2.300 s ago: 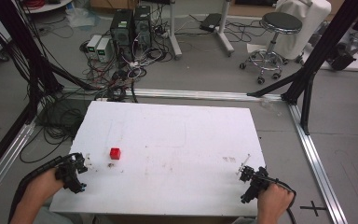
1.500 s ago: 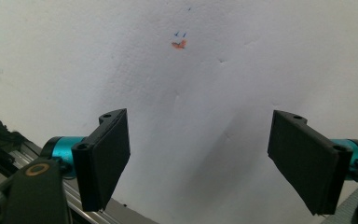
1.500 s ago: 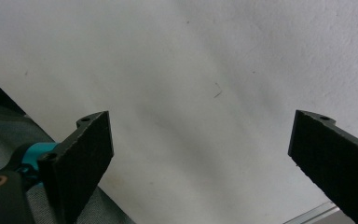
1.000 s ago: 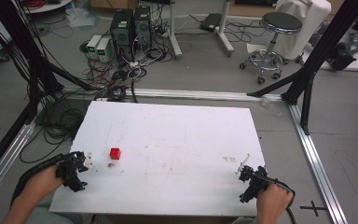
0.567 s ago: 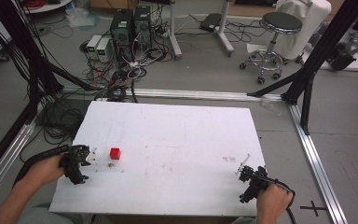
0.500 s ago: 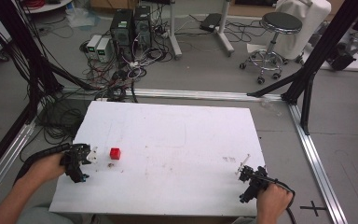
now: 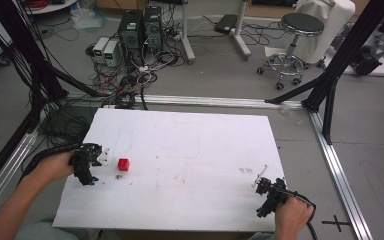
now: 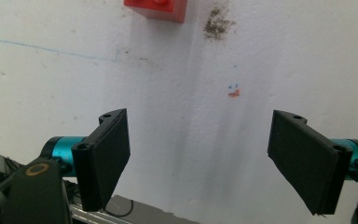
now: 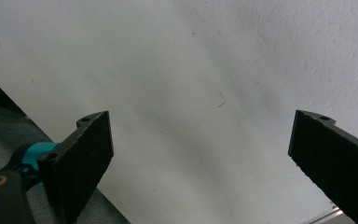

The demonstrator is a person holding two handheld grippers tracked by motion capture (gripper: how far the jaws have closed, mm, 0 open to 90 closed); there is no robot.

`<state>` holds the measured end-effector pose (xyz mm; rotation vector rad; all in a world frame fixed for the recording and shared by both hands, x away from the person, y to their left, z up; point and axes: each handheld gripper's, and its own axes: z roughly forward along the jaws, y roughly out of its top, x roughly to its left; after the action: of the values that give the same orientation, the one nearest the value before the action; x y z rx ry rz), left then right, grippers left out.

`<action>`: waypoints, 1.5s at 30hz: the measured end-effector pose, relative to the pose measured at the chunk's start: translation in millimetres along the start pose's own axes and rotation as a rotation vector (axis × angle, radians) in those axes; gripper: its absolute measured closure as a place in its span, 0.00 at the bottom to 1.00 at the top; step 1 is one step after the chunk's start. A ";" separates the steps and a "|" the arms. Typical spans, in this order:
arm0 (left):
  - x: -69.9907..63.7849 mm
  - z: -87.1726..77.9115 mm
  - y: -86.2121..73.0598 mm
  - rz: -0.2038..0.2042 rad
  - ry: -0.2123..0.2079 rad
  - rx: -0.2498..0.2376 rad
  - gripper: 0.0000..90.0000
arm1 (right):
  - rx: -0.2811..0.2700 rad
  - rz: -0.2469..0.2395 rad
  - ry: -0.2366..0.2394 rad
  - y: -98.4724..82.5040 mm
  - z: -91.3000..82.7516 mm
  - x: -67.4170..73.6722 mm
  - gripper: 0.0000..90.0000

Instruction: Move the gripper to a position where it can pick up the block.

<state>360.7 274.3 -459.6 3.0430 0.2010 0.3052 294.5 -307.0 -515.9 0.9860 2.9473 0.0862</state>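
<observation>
Roughly, high view first: white bench (image 7: 195,150) w/ one small red block (image 7: 123,164) on its left part, nothing else on it but smudges. Left gripper (image 7: 96,159) sits just beside the block, to the block's left, pointed at it, prob. lined up for a grab. Right gripper (image 7: 263,184) is well apart, near the bench's right front corner, resting low; looks parked, out of the way.

Left gripper view: fingers (image 8: 105,158) spread wide, nothing between them, bare bench under. Red block (image 8: 157,8) at top edge, ahead of the gap & a bit left of centre, not touching either finger. Dark speck patch just beside it. Wide spread makes sense for straddling the block.

Right gripper view: fingers (image 9: 81,158) also wide apart, holding nothing, just white bench surface beyond; bench edge at lower left.
</observation>
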 end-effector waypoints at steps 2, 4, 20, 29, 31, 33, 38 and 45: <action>3.7 0.4 3.2 0.007 -0.003 0.002 0.24 | 0.000 0.000 0.002 0.2 0.2 0.1 0.06; 7.1 0.8 7.1 0.021 -0.002 0.009 0.24 | 0.001 0.004 0.003 0.1 0.2 0.2 0.06; 29.6 -0.7 34.7 0.103 -0.028 0.021 0.24 | 0.000 0.002 0.005 0.6 0.6 0.7 0.06; 34.2 5.0 45.3 0.133 -0.046 0.024 0.24 | 0.005 -0.003 0.009 1.3 1.5 0.6 0.06; 36.2 8.2 49.0 0.136 -0.052 0.023 0.24 | 0.005 -0.008 0.008 1.7 1.5 0.5 0.06; 37.5 8.9 50.3 0.144 -0.052 0.028 0.24 | 0.006 -0.009 0.008 1.8 1.5 0.4 0.06; 41.5 15.9 54.5 0.134 -0.068 0.042 0.24 | 0.006 0.003 0.012 -0.5 1.2 0.1 0.06; 41.1 23.7 60.6 0.152 -0.071 0.046 0.24 | 0.004 0.003 0.012 -1.2 1.3 -0.3 0.06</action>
<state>412.8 218.6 -469.4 3.1141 -0.0292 0.2039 294.0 -308.1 -517.3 0.9935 2.9580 0.0870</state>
